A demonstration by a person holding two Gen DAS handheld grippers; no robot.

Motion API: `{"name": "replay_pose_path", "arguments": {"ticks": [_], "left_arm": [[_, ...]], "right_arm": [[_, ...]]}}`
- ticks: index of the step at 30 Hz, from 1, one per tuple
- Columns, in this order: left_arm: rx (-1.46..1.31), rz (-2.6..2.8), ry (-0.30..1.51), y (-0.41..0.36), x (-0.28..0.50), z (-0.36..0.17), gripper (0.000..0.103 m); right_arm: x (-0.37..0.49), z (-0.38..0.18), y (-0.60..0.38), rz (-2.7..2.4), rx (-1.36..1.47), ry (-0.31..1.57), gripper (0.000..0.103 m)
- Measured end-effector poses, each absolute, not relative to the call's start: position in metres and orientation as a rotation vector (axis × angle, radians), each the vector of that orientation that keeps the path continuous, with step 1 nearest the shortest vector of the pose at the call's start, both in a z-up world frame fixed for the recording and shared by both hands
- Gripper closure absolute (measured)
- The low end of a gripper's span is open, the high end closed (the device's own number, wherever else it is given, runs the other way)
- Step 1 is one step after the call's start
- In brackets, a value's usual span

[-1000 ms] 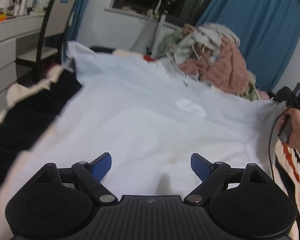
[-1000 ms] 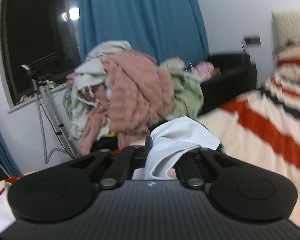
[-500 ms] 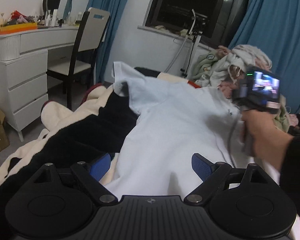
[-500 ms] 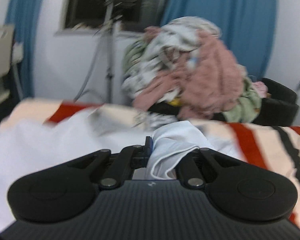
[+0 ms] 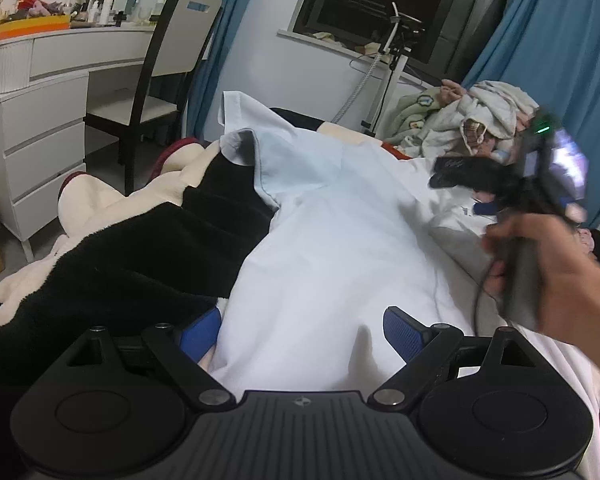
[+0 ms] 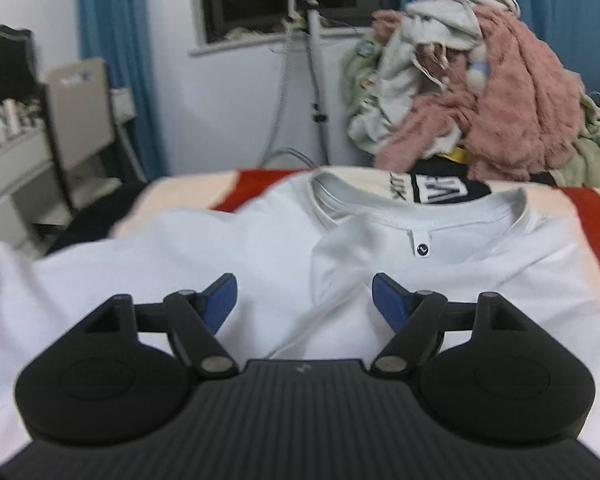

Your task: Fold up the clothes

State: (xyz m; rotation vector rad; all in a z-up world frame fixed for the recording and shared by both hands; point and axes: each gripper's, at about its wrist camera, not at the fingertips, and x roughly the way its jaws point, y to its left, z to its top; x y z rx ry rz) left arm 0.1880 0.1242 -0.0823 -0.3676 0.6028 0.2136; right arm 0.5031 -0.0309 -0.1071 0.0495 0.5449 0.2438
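Note:
A white T-shirt (image 5: 332, 248) lies spread on the bed, with one sleeve (image 5: 256, 148) draped over the black-and-cream blanket. In the right wrist view the shirt (image 6: 260, 264) lies flat with its collar (image 6: 420, 216) at the far end and a side folded over. My left gripper (image 5: 300, 332) is open and empty just above the shirt's near edge. My right gripper (image 6: 304, 300) is open and empty above the shirt's middle. The right gripper, held in a hand, also shows blurred in the left wrist view (image 5: 520, 184).
A black-and-cream blanket (image 5: 120, 248) lies left of the shirt. A pile of clothes (image 6: 480, 92) sits beyond the bed's far end beside a metal stand (image 6: 312, 80). A white dresser (image 5: 32, 120) and a chair (image 5: 156, 80) stand to the left. The bed cover is red-striped (image 6: 596, 216).
My right gripper has opened and let go of the white cloth it held, which now lies folded on the shirt. The left gripper has stayed open.

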Motion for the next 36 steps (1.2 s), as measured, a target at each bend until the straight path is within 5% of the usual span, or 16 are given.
{"name": "replay_pose_path", "arguments": {"ticks": [11, 20, 32, 36], "left_arm": [[-0.272, 0.076, 0.577, 0.078, 0.148, -0.058, 0.014], [-0.255, -0.112, 0.637, 0.022, 0.095, -0.050, 0.020], [-0.547, -0.570, 0.859, -0.080, 0.083, -0.087, 0.047], [-0.579, -0.648, 0.930, -0.108, 0.088, -0.111, 0.048]], "right_arm": [[0.285, -0.011, -0.128, 0.304, 0.120, 0.371, 0.027], [0.120, -0.054, -0.242, 0.148, 0.275, 0.409, 0.027], [0.090, -0.057, -0.324, 0.022, 0.462, 0.304, 0.025], [0.095, -0.066, -0.339, 0.025, 0.542, 0.330, 0.025]]}}
